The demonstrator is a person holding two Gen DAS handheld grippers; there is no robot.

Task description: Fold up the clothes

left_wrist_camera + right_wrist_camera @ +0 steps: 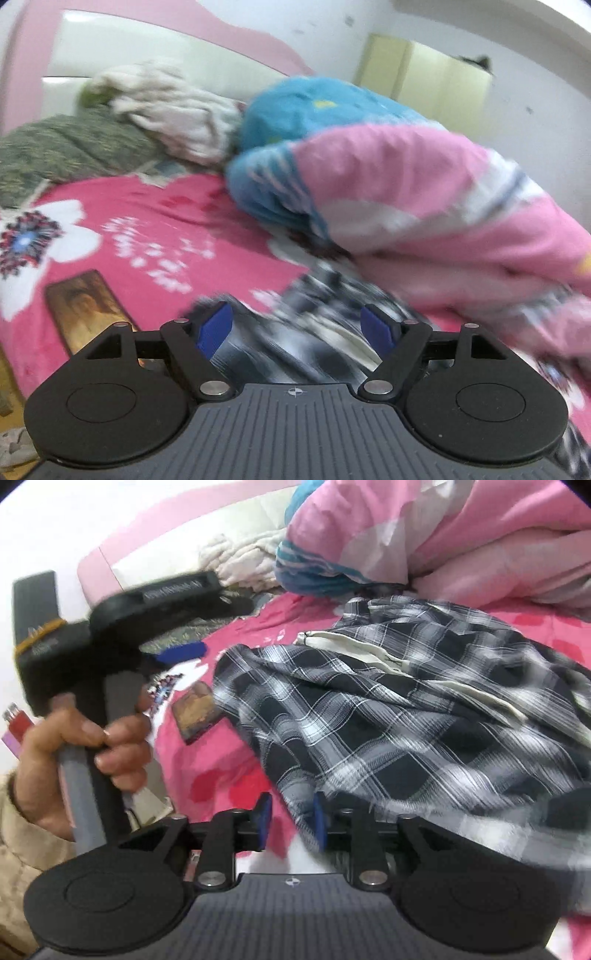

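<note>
Shirt [388, 709] edge hangs between right gripper [291, 821] fingers [319, 823]

Black-and-white plaid shirt [406, 709], pink bedsheet [229, 775]

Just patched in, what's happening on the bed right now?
A person is folding a plaid shirt on a pink bedsheet with two handheld grippers. The left gripper is open above the shirt, gripping nothing. The right gripper is part open with a fold of shirt between its pads, apparently loose. The shirt lies crumpled, not yet folded, beside a heaped quilt.
</note>
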